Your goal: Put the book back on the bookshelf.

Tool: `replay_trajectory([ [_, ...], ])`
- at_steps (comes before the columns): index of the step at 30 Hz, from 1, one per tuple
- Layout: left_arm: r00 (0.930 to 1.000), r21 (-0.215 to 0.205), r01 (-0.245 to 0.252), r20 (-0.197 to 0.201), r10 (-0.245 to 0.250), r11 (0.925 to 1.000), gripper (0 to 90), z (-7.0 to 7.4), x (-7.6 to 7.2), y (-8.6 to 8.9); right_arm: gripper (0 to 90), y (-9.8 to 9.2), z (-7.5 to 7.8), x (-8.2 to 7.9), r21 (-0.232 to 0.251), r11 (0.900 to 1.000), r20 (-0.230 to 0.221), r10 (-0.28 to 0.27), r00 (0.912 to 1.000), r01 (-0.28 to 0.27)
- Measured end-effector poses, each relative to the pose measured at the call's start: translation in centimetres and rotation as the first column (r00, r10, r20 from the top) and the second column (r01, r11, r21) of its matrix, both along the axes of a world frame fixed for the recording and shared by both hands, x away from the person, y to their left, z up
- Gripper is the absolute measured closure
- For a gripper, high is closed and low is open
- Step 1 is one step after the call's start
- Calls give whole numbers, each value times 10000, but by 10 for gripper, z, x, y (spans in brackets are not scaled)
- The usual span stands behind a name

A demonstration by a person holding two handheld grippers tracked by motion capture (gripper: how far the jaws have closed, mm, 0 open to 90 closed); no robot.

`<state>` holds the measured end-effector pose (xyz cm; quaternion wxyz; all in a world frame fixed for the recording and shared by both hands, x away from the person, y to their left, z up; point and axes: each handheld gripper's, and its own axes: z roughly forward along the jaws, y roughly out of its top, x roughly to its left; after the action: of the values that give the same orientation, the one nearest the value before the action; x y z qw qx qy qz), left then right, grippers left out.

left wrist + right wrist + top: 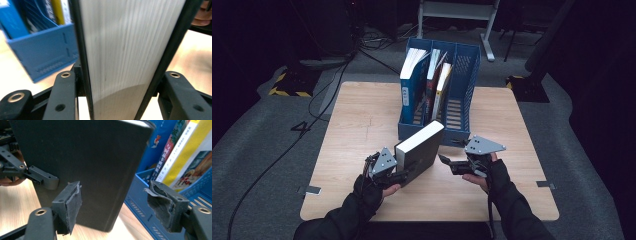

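Observation:
A thick black book (419, 150) with white page edges stands tilted on the wooden table (362, 125), just in front of the blue file holder (460, 85). My left gripper (403, 175) is shut on the book's lower left corner. In the left gripper view the page block (120, 50) sits between the jaws, and both covers touch them. My right gripper (445, 161) stands open just right of the book and touches nothing. In the right gripper view its worn pads (75, 197) are spread before the black cover (82, 162), and the left gripper's finger (46, 180) lies on that cover.
The blue file holder (142, 202) has several slots; the left ones hold upright books (427, 75), the right slot (457, 100) looks empty. Cables (302, 125) trail over the grey floor at the left. A table leg and a stand (487, 30) rise behind.

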<state>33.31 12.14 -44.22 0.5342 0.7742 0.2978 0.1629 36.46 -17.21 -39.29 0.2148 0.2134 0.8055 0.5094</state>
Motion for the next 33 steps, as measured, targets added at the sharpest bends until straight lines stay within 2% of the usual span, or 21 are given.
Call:
replay_trajectory([
  [3,9991,322,337,238,-345,9989,521,1,-1,-4,279,-9,-1,-3,-185,9998,72,-29,10000,31],
  [5,9978,209,657,110,-660,9976,521,1,-1,-6,281,-16,-1,-5,-193,9998,39,-24,10000,24],
  [7,9936,170,1125,66,-1126,9935,520,1,-2,-11,277,-22,-2,-10,-396,9992,168,-17,9999,23],
  [8,9936,170,1125,66,-1126,9935,518,1,-2,-11,277,-22,-2,-10,-396,9992,168,-17,9999,23],
  [11,9852,117,1713,6,-1713,9852,516,1,-3,-17,269,-32,-8,-16,-620,9978,-6,245,9997,-245],
  [15,9662,-11,2573,-149,-2573,9663,511,1,-6,-25,266,-41,-13,-20,-731,9962,-229,453,9987,-468],
  [17,9517,43,3068,-145,-3067,9518,508,2,-7,-28,265,-46,-13,-23,-701,9959,-260,557,9981,-574],
  [19,9336,9,3577,-220,-3576,9338,505,2,-8,-31,260,-51,-13,-25,-591,9951,-289,779,9965,-795],
  [21,9186,-13,3944,-278,-3943,9189,503,3,-8,-32,227,-55,-11,-27,-508,9914,-396,1185,9922,-1204],
  [25,8969,-101,4401,-434,-4401,8979,490,3,-5,-32,233,-56,-9,-30,-610,9810,-369,1820,9826,-1840],
  [29,8869,15,4604,-436,-4599,8877,487,4,-1,-32,232,-46,-7,-27,-534,9719,-473,2268,9728,-2292],
  [33,8847,119,4654,-364,-4648,8850,489,5,-1,-32,246,-38,-8,-24,-461,9612,-618,2689,9612,-2719],
])
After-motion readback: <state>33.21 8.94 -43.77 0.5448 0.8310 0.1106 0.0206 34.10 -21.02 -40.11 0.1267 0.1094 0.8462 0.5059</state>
